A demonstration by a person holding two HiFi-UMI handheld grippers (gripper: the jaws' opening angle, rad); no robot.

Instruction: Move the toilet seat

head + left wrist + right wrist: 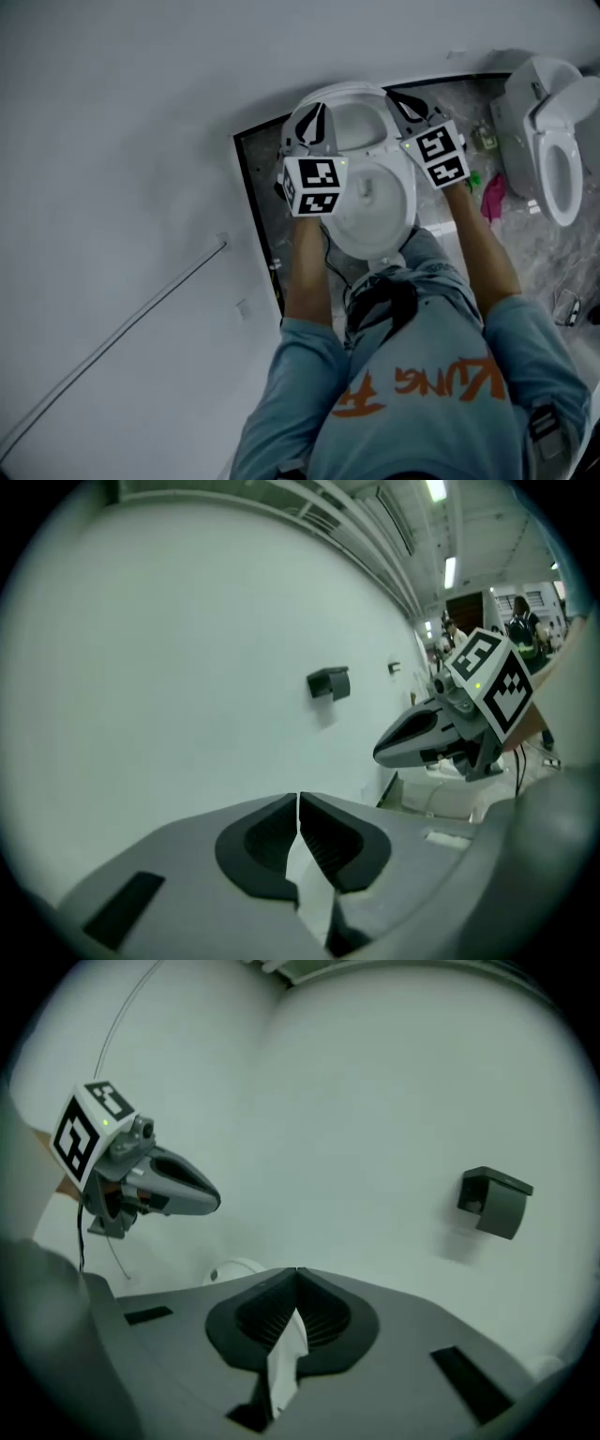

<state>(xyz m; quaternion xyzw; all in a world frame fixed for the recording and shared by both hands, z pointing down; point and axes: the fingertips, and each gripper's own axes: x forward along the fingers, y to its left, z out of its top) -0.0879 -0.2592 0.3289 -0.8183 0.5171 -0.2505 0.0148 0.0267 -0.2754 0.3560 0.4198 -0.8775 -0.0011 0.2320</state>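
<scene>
Left gripper (298, 801) and right gripper (297, 1275) are both pressed together, seemingly empty, above the toilet seat (401, 211). Regrip both sides evenly.

Blue shirt (422, 394), orange lettering; black-and-white marker cubes (311, 186).

- The toilet seat (345, 93) is white and oval with a smooth rim.
- It is tilted up off the bowl (375, 202), above the bowl's far end.
- The left gripper (314, 124) and the right gripper (409, 106) each pinch one thin side edge.
</scene>
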